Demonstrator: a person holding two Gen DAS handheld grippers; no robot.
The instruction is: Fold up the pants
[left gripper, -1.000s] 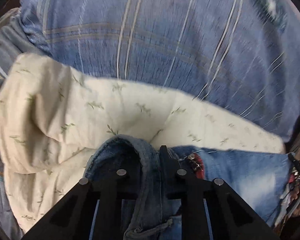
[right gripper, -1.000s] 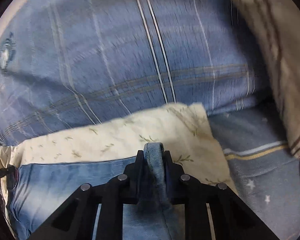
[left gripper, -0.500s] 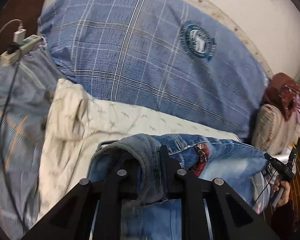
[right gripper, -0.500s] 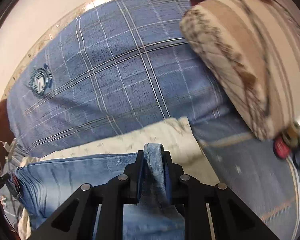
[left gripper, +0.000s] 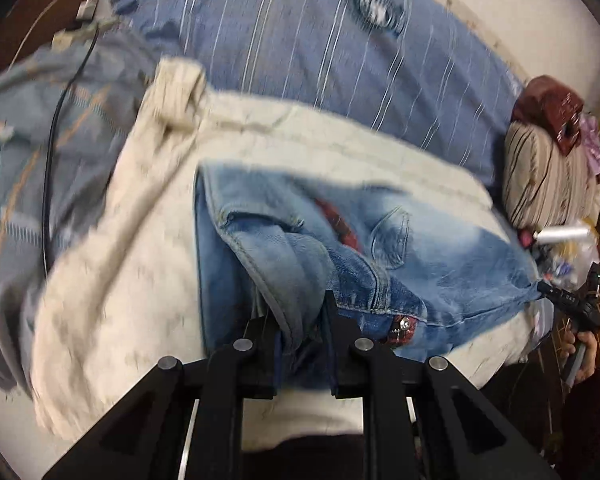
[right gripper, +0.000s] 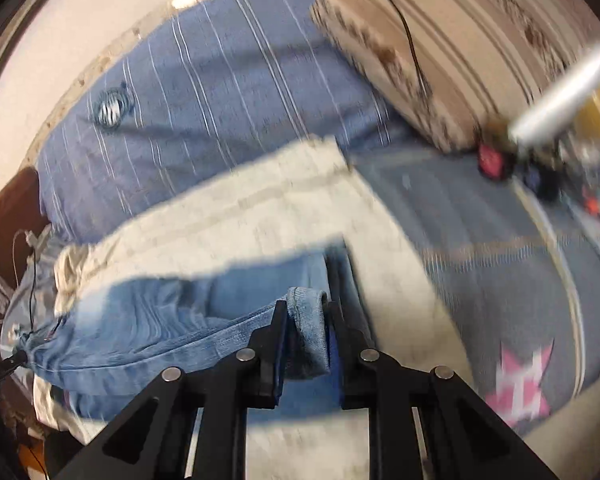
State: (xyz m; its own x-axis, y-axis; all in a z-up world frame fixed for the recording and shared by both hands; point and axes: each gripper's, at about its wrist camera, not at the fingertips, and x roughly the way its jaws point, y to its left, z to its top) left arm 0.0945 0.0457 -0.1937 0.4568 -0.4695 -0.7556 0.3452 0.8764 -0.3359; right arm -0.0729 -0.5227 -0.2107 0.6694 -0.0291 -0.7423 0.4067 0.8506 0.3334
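Note:
Blue denim pants (left gripper: 420,248) lie partly folded on a cream floral blanket (left gripper: 132,264) on the bed. My left gripper (left gripper: 300,316) is shut on a bunched denim edge near the waistband, beside a red patch and metal button. My right gripper (right gripper: 306,316) is shut on a rolled denim hem (right gripper: 308,320); the pants (right gripper: 148,320) stretch from it to the left, lifted a little above the blanket (right gripper: 260,208). The right gripper also shows at the far right of the left wrist view (left gripper: 568,304), held by a hand.
A large blue plaid pillow (left gripper: 320,40) lies behind the blanket. A striped beige cushion (right gripper: 460,48) with red cloth sits at the right. A black cable (left gripper: 50,168) and power strip (left gripper: 84,28) lie at the left. Small clutter (right gripper: 540,152) sits by the cushion.
Both grippers have pulled back toward the near edge of the bed with the denim still held. The pants now lie further over the blanket, and both views are blurred by motion.

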